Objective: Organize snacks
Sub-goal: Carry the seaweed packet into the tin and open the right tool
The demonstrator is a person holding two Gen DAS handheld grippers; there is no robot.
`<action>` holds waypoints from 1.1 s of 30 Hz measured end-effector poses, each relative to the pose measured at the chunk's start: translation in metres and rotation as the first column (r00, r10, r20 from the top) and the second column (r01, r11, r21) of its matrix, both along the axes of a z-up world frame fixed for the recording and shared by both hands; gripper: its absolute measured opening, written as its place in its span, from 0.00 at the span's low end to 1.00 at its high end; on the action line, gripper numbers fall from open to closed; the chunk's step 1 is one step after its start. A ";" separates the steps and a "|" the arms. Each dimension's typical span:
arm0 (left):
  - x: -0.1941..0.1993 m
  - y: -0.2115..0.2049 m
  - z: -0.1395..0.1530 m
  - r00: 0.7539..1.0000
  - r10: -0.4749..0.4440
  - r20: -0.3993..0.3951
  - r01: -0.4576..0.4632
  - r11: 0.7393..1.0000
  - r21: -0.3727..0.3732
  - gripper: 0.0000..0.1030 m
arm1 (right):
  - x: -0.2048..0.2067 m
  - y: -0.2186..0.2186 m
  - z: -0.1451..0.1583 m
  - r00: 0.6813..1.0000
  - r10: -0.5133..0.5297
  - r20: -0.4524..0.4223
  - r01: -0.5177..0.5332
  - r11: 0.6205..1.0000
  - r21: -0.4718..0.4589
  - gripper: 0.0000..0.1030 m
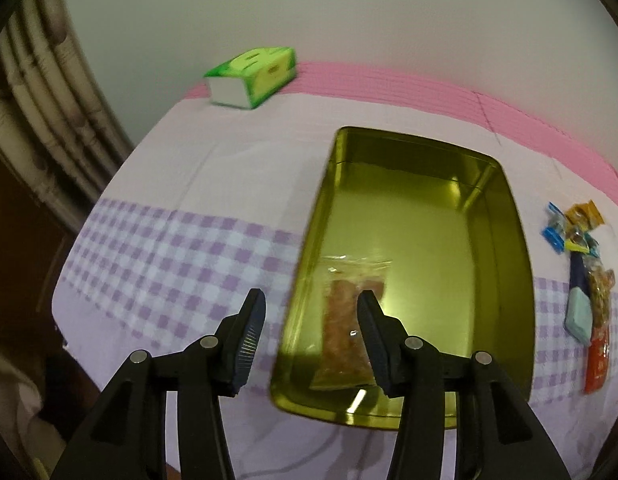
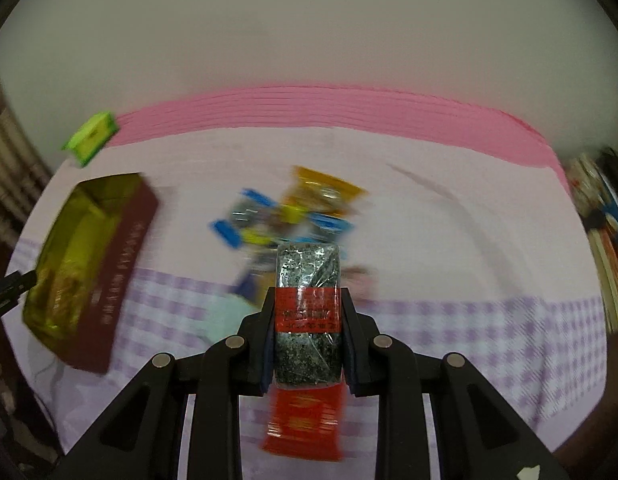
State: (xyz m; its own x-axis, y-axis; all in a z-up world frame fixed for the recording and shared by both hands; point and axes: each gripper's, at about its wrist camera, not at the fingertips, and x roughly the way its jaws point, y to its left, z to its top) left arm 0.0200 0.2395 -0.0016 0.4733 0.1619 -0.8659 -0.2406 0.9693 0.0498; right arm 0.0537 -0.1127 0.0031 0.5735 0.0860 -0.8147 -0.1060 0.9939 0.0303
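Spread and empty, the left gripper point(image 1: 311, 304) hangs over the near end of the gold tin point(image 1: 505, 200), where one clear snack bag point(image 1: 349, 316) already lies under its jaws; the right gripper point(image 2: 308, 312) pinches a dark speckled bar with a red band point(image 2: 308, 280) above the tablecloth point(image 2: 449, 240). Ahead of those jaws a small heap of wrapped snacks point(image 2: 293, 208) awaits sorting, a red packet point(image 2: 305, 424) lies below them, and the tin sits off left, nothing blocking.

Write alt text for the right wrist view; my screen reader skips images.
The right gripper clamps a dark speckled snack bar above a checked tablecloth. Behind lie blurred snack packets; a gold-lined tin sits left.
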 end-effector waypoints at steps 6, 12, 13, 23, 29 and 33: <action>-0.014 0.023 0.001 0.998 0.065 0.004 -0.064 0.998 -0.027 0.50 | 0.008 0.066 0.004 0.987 0.157 -0.019 -0.155 0.986 0.053 0.24; -0.024 0.041 -0.001 0.992 0.127 0.003 -0.126 0.989 -0.076 0.51 | 0.009 0.135 0.004 0.954 0.298 -0.029 -0.295 0.952 0.079 0.24; -0.025 0.043 -0.001 0.991 0.135 0.004 -0.134 0.988 -0.081 0.51 | 0.009 0.144 0.004 0.948 0.316 -0.032 -0.313 0.946 0.079 0.24; -0.026 0.055 -0.004 0.985 0.175 -0.009 -0.175 0.979 -0.104 0.51 | 0.015 0.210 -0.017 0.920 0.379 -0.102 -0.372 0.925 0.081 0.24; -0.027 0.058 -0.007 0.980 0.200 -0.023 -0.201 0.975 -0.098 0.51 | 0.016 0.231 -0.030 0.923 0.364 -0.127 -0.360 0.931 0.052 0.24; -0.027 0.061 -0.008 0.975 0.221 -0.031 -0.222 0.971 -0.086 0.51 | 0.017 0.239 -0.037 0.927 0.346 -0.145 -0.345 0.938 0.031 0.24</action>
